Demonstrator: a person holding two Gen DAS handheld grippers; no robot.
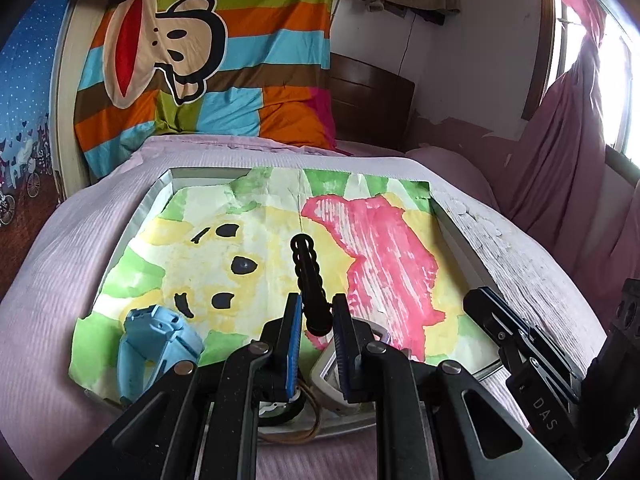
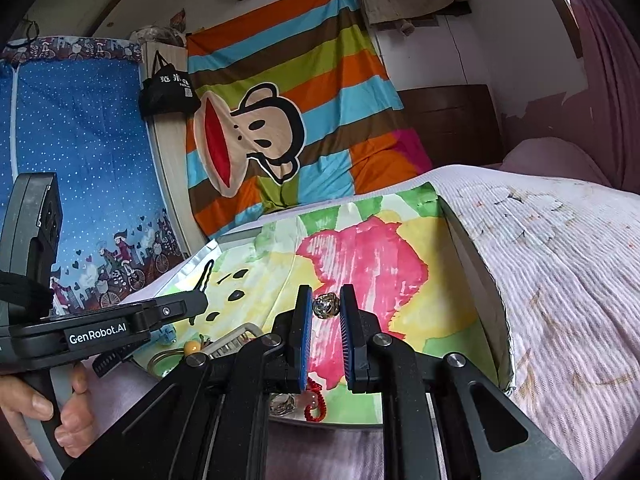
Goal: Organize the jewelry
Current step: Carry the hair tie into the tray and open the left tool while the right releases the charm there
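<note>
A: Bedroom, lilac bedspread (image 1: pixel 80 240); a shallow tray (image 1: pixel 154 196) lined w/ a painted paper sheet (image 1: pixel 380 240) sits on it, striped monkey-print cloth behind. Left gripper (image 1: pixel 316 320) has its jaws closed on a black scalloped hair clip (image 1: pixel 308 276), long axis running straight out ahead of the fingers, tip raised over the paper.

B: And the right gripper (image 2: pixel 326 312)?

A: Jaws pinched on a small gold-and-silver bell charm (image 2: pixel 326 306), held between the pads above the pink patch; red beaded cord (image 2: pixel 314 400) dangles below.

B: What's left in the tray?

A: Near edge: blue clip (image 1: pixel 156 344) to the left, a pale square buckle (image 1: pixel 332 372) under the left fingers, a ring w/ an amber bead (image 2: pixel 191 347). All lie below and behind both tips. Left hand (image 2: pixel 44 412) is nearer that cluster; prob. its job once the hair clip is set down.
</note>
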